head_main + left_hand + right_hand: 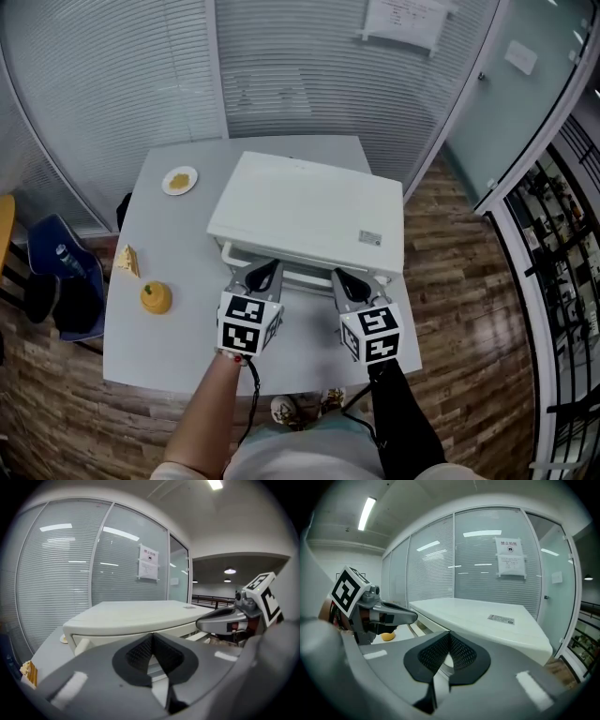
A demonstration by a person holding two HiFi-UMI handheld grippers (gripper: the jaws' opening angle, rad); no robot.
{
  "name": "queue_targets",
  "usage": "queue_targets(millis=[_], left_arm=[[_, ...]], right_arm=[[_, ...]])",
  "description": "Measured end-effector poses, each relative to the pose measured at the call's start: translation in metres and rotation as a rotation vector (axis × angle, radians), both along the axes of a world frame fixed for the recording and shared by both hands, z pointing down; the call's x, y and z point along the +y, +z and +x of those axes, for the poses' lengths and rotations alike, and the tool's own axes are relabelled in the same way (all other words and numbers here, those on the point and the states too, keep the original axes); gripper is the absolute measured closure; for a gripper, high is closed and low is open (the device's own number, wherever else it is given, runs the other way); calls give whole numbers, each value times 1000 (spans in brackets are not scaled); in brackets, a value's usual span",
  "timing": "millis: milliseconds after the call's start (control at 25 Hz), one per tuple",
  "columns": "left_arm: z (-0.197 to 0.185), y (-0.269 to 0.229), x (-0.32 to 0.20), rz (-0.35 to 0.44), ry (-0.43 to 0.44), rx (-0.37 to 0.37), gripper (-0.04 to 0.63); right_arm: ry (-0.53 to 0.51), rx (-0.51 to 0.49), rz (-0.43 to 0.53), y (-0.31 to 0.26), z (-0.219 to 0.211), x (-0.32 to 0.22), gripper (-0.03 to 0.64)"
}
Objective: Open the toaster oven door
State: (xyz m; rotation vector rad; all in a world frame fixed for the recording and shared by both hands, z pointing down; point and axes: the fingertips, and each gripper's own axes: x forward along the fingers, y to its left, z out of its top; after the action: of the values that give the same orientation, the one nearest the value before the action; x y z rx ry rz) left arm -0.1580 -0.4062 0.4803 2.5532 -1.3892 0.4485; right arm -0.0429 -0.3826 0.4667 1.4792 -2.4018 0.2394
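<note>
Two hand-held grippers point forward side by side, near each other, seen from above. The left gripper extends from a bare forearm. The right gripper extends from an arm in a black sleeve. Each gripper's jaws are closed, tips meeting (nothing visibly pinched between them).

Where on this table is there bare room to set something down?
Bare table at the near-left corner, between the yellow item and the left gripper; also a strip between the plate and the toaster oven. Crowded: the oven's front, where the right gripper sits too.
</note>
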Motion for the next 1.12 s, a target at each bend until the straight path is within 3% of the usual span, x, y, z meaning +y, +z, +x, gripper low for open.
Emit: queue_targets(millis=[760, 1120], left_arm=[[0, 10, 54, 4, 15, 29, 557], [-3, 17, 63, -10, 6, -19, 555]], right_arm=[[-69, 56, -21, 23, -21, 57, 614], [-127, 88, -40, 43, -34, 87, 615]])
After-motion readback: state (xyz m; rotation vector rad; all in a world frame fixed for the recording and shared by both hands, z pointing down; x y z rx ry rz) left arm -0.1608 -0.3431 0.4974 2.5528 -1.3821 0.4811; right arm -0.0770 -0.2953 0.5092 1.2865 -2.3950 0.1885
